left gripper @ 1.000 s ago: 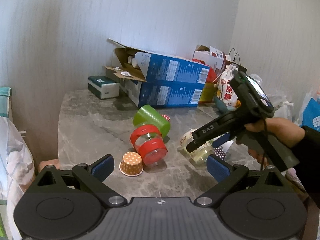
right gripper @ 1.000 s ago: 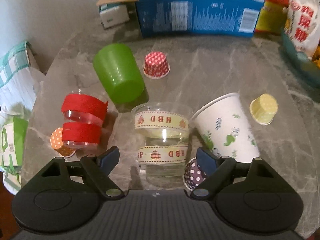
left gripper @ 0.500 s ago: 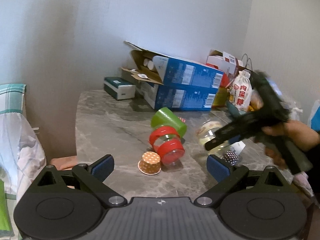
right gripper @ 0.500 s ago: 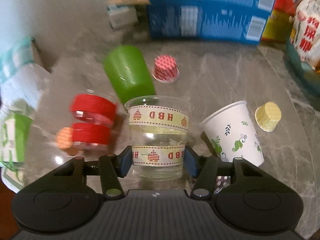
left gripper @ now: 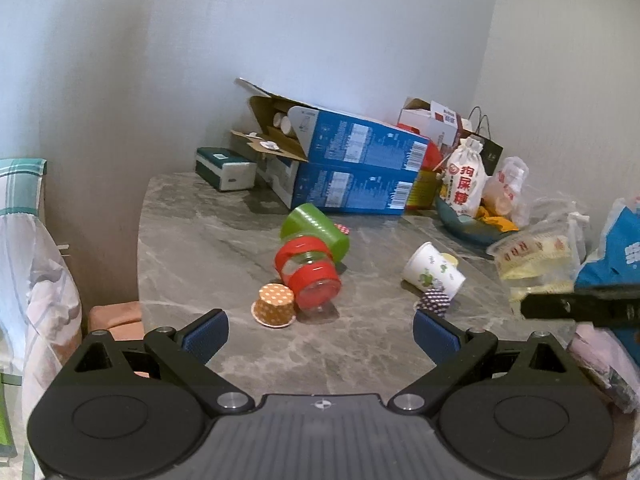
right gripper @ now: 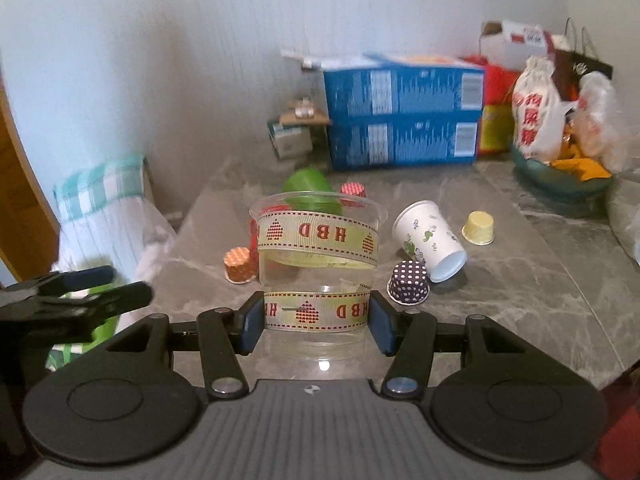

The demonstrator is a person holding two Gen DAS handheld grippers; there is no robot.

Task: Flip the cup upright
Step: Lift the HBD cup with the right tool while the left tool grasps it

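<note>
My right gripper (right gripper: 316, 322) is shut on a clear plastic cup with yellow "HBD" ribbons (right gripper: 316, 248) and holds it upright above the grey marble table (right gripper: 520, 280). The held cup also shows at the right edge of the left wrist view (left gripper: 532, 256). A white paper cup with green leaf prints (left gripper: 434, 274) lies on its side. A clear cup with red bands (left gripper: 308, 272) and a green cup (left gripper: 316, 228) lie tipped over. My left gripper (left gripper: 320, 330) is open and empty, back from the cups near the table's front edge.
Small dotted cupcake liners stand upside down: orange (left gripper: 276, 306), purple (right gripper: 410, 286), yellow (right gripper: 478, 228), red (right gripper: 354, 191). Two stacked blue boxes (left gripper: 352, 176) and a white-green box (left gripper: 226, 168) line the back wall. A bowl with bags (right gripper: 560, 176) stands at the back right.
My right gripper closed on the HBD cup and lifted it off the table toward the right. My left gripper pulled back and up, away from the cups.
</note>
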